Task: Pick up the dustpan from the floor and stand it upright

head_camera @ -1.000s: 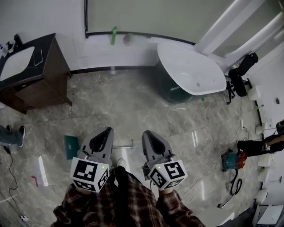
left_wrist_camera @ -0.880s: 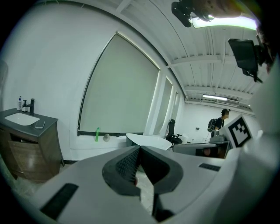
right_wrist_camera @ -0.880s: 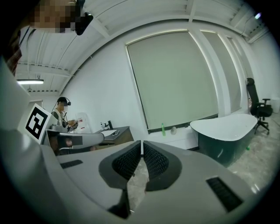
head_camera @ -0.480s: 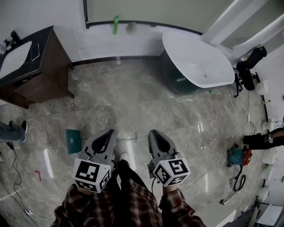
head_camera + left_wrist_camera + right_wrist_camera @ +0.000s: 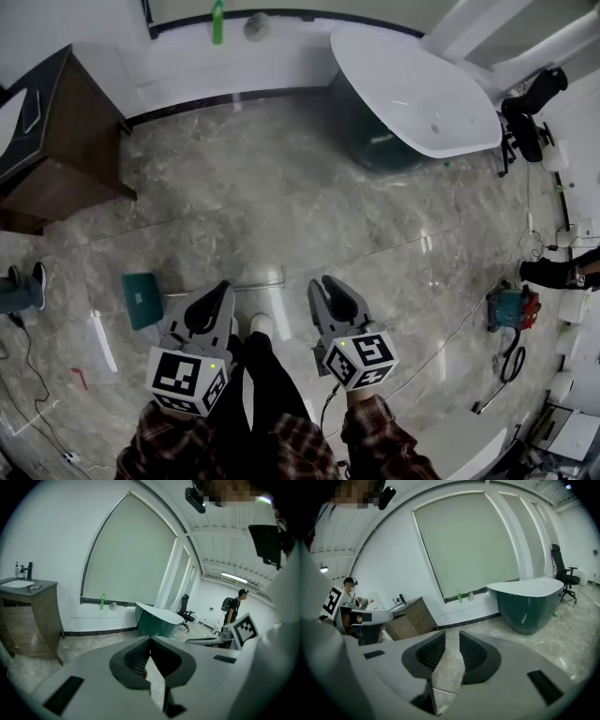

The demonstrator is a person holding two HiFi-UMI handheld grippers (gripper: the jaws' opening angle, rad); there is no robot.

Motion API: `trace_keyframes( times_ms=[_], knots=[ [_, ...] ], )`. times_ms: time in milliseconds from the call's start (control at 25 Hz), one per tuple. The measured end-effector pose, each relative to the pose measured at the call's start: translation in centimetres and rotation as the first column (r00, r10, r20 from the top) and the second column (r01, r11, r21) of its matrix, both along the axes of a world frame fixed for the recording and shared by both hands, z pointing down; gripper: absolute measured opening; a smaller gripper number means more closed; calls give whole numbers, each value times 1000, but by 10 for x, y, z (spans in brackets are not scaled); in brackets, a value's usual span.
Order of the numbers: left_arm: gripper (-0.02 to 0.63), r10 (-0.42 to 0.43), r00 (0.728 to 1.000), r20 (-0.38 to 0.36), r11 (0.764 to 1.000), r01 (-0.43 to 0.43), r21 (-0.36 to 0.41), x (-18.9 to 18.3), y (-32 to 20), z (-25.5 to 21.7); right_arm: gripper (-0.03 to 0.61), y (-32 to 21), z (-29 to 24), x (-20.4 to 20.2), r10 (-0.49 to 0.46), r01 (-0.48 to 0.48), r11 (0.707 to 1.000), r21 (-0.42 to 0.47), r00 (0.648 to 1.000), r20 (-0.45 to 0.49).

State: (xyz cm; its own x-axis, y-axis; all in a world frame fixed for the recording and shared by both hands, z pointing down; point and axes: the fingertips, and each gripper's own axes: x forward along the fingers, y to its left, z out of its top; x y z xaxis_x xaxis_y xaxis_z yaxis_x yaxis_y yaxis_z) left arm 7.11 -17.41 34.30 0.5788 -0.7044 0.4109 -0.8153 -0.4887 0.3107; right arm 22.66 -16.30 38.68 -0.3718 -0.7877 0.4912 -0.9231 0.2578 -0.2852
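The dustpan lies flat on the marble floor, its teal pan [image 5: 141, 299] at the left and its thin metal handle [image 5: 255, 284] running right, just beyond both gripper tips. My left gripper [image 5: 221, 289] hovers over the handle's middle; in the left gripper view its jaws [image 5: 150, 639] meet at the tip, shut on nothing. My right gripper [image 5: 327, 284] is right of the handle's end. Its jaws [image 5: 452, 634] have just been opening, and only bare floor shows in the gap between them. Neither gripper touches the dustpan.
A white bathtub [image 5: 412, 94] on a dark green base stands at the back right, a wooden vanity [image 5: 56, 141] at the back left. A teal machine [image 5: 511, 309] with cables sits at the right. Another person's shoe [image 5: 21, 286] and a paper sheet [image 5: 98, 342] lie at the left.
Both grippers have sunk toward the floor and now sit closer to the dustpan handle. The right gripper's jaws have parted. The left jaws stay together.
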Motion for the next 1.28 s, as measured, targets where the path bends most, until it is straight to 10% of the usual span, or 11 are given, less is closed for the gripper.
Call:
trace_keyframes(
  times_ms=[1280],
  knots=[
    [12, -4, 998, 62, 993, 12, -121, 18, -54, 448, 118, -26, 499, 49, 83, -91, 966, -243, 996, -41]
  ],
)
